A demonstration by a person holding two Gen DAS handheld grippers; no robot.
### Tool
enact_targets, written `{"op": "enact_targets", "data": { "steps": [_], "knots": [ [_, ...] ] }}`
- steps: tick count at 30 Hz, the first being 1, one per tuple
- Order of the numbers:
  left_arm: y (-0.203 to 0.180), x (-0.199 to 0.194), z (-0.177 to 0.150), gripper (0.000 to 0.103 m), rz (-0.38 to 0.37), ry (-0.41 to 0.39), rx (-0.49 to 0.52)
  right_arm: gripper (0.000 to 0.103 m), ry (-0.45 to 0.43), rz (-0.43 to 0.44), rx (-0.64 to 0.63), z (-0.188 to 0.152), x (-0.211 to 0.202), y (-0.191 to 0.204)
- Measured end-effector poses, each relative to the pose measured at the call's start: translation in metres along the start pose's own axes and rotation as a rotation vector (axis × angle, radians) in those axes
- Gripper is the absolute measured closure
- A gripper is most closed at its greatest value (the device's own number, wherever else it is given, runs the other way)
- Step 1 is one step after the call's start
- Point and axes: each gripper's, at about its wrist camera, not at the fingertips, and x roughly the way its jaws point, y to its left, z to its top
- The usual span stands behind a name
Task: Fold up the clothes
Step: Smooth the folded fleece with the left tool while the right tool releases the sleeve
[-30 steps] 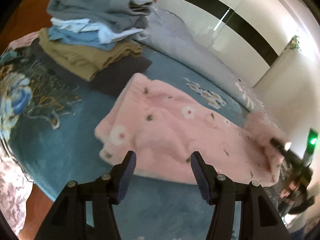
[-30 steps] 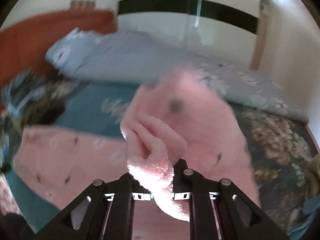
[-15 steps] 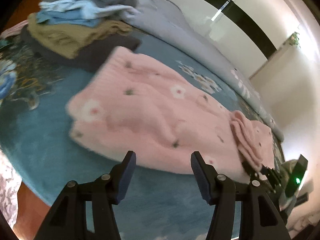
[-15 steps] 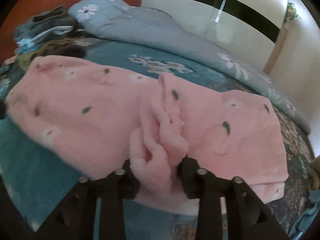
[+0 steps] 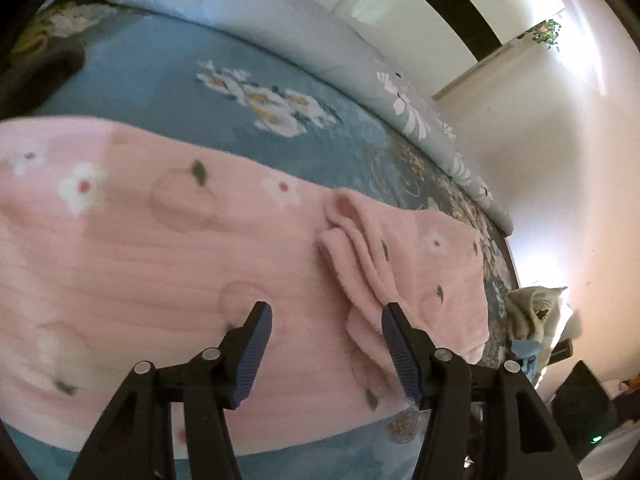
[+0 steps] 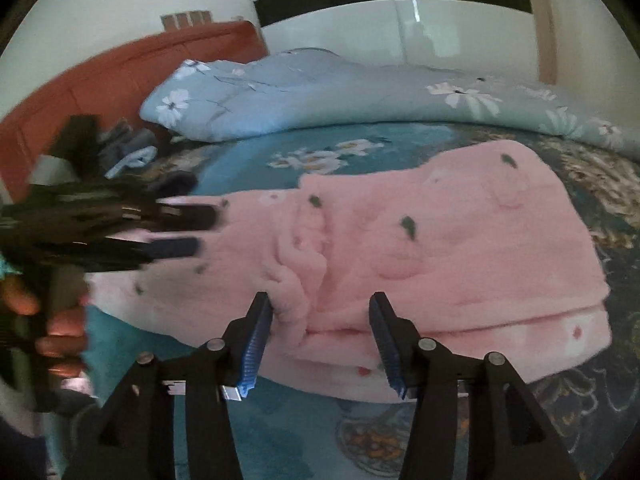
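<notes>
garment: pink fleece garment (image 6: 460, 248), fuzzy pile, printed with small white flowers, dark green leaves and faint round peach shapes
state: partly folded; right portion doubled over, stacked layers showing along the near edge (image 6: 460, 332)
pose: lying flat, long axis running left to right across the bed
bunched part: narrow rumpled strip of the same fleece (image 5: 360, 264) lying on top near the middle, wrinkled and rolled, not smoothed
left portion: single layer, spread flat (image 5: 140, 248)
location: on the blue floral bedspread (image 6: 248, 164), near its front edge
blur: left end smeared in the right wrist view
</notes>
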Motion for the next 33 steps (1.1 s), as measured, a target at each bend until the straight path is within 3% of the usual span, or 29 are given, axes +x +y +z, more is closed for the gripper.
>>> {"op": "enact_targets", "data": {
  "steps": [3, 6, 8, 11, 16, 18, 20, 22, 28, 33],
  "knots": [
    [0.005, 0.003, -0.008, 0.042, 0.025, 0.004, -0.004, 0.051, -0.037, 0.084, 0.049, 0.003, -0.010, -0.012],
    [0.007, 0.004, -0.010, 0.042, 0.024, 0.000, -0.016, 0.051, 0.020, -0.027, 0.023, 0.001, 0.004, -0.018],
    [0.006, 0.007, -0.007, 0.042, 0.009, 0.006, -0.018, 0.051, 0.045, 0.006, 0.012, -0.002, 0.013, -0.016],
    [0.004, 0.019, 0.004, 0.042, -0.018, 0.025, -0.022, 0.051, 0.016, 0.053, -0.032, -0.001, 0.014, -0.001],
    [0.008, 0.037, 0.021, 0.042, -0.088, 0.034, -0.097, 0.052, 0.024, 0.043, -0.088, 0.006, 0.028, 0.010],
    [0.011, 0.040, 0.026, 0.042, -0.101, 0.034, -0.118, 0.064, 0.037, 0.051, -0.091, 0.006, 0.036, 0.009],
    [0.013, 0.042, 0.030, 0.042, -0.120, 0.027, -0.136, 0.084, 0.046, 0.060, -0.057, 0.008, 0.041, 0.003],
    [0.015, 0.043, 0.033, 0.042, -0.159, 0.019, -0.161, 0.093, 0.054, 0.075, -0.001, 0.010, 0.045, -0.006],
    [0.021, 0.047, 0.033, 0.041, -0.232, 0.012, -0.221, 0.095, -0.089, 0.114, 0.138, 0.022, 0.002, -0.042],
    [0.032, 0.049, 0.032, 0.036, -0.346, 0.000, -0.315, 0.095, -0.018, 0.159, -0.023, 0.012, -0.004, -0.008]
  ]
}}
